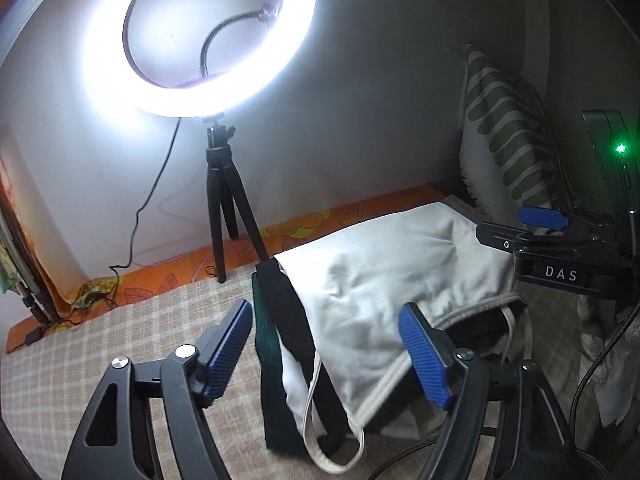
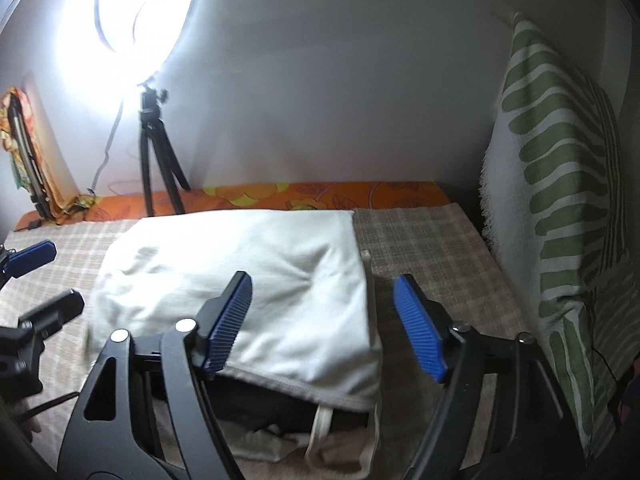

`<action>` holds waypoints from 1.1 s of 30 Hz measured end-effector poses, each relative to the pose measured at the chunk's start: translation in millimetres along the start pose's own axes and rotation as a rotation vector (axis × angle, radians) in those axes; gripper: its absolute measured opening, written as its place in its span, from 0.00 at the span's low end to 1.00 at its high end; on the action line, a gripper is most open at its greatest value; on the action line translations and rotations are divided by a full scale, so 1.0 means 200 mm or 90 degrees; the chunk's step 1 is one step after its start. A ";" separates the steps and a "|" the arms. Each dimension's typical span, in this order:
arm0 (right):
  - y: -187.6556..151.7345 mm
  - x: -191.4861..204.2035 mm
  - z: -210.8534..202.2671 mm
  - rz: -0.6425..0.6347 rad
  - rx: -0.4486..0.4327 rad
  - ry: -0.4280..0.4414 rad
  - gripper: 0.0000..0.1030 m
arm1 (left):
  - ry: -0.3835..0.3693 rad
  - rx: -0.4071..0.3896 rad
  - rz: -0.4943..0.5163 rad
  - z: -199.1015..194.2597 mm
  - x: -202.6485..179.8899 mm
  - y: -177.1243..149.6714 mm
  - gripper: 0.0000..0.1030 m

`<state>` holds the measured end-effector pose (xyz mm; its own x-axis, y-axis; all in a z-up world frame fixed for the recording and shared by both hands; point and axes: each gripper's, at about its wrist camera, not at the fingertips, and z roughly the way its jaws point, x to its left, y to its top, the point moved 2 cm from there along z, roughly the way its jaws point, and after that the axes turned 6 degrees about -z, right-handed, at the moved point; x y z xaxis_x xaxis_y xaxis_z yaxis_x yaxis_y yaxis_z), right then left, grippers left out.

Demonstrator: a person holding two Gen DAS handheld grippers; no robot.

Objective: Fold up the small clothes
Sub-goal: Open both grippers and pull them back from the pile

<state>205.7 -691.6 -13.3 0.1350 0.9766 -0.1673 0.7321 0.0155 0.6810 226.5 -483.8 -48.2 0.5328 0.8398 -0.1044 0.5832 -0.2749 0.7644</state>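
White garment point(image 2: 248, 292), already folded over on itself, lies on the checked bed cover point(image 2: 432, 248); its grey-bound hem and loose straps point(image 1: 320, 420) trail toward me, and a dark garment point(image 1: 276, 360) shows beneath its near and left edges. My left gripper point(image 1: 324, 352) stands wide above the garment's left edge, with nothing pressed between its blue pads. My right gripper point(image 2: 324, 328) is likewise wide, straddling the garment's right near corner, holding nothing.

Step in hand, as I judge it: the fold has been laid and released, and the next fold or a tidy-up of the edge is due. To do it well, I should take the near hem at both corners together, catching the full stack of layers rather than the top sheet alone, tuck the straps inside first so they do not hang out, and carry both sides over evenly so the edges meet square.

Surroundings: ring light point(image 1: 200, 36) on a tripod point(image 1: 228, 216) at the wall, orange floral sheet point(image 2: 320, 196) behind, green-striped cushion point(image 2: 560, 184) upright at the right.
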 end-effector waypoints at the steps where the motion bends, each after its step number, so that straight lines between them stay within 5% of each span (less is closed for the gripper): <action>1: 0.00 0.01 -0.05 0.002 -0.004 -0.001 0.76 | 0.000 -0.005 0.000 -0.04 0.00 0.00 0.82; 6: -0.04 0.09 -0.31 -0.003 -0.023 -0.003 0.76 | -0.002 -0.043 0.009 -0.33 -0.01 -0.04 0.90; 9: -0.07 0.15 -0.48 -0.003 -0.039 -0.006 0.86 | -0.007 -0.058 0.006 -0.50 -0.01 -0.07 0.96; 19: -0.26 0.35 -0.95 0.016 -0.080 -0.006 0.98 | -0.020 -0.098 -0.008 -0.99 0.04 -0.27 0.99; 33: -0.67 0.64 -1.15 0.035 -0.094 -0.004 0.99 | 0.014 -0.080 -0.017 -1.18 0.17 -0.63 1.00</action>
<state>-29.3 -519.7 37.5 0.1770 0.9755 -0.1308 0.6174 -0.0066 0.7867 26.2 -309.2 2.7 0.5044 0.8561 -0.1127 0.5145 -0.1931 0.8354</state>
